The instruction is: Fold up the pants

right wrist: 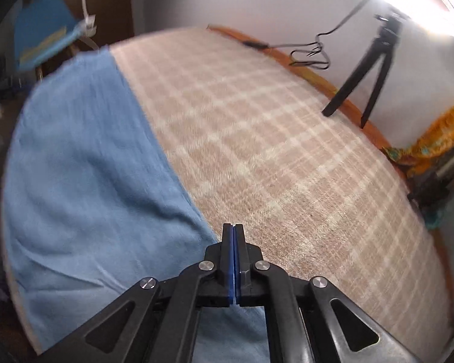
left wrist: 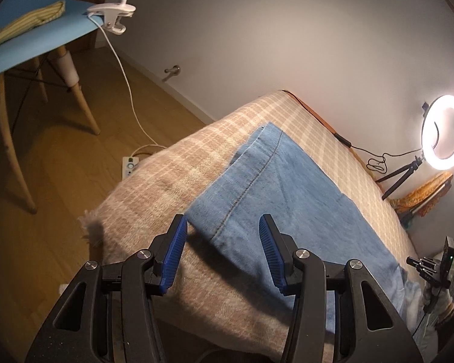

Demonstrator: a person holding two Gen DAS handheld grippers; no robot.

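Light blue denim pants [left wrist: 275,187] lie flat on a beige checked blanket [left wrist: 166,175] on a bed. In the left wrist view my left gripper [left wrist: 224,227] is open, its blue pads on either side of the pants' near corner, just above the cloth. In the right wrist view the pants [right wrist: 90,166] fill the left half of the blanket [right wrist: 287,151]. My right gripper [right wrist: 233,230] is shut, its pads pressed together at the right edge of the pants; no cloth shows between the pads.
A blue chair [left wrist: 30,39] with a clip lamp [left wrist: 112,18] stands on the wooden floor at left. A ring light [left wrist: 443,133] on a tripod [right wrist: 366,75] and a cable [right wrist: 308,54] sit at the bed's far edge by the wall. A power strip [left wrist: 130,166] lies on the floor.
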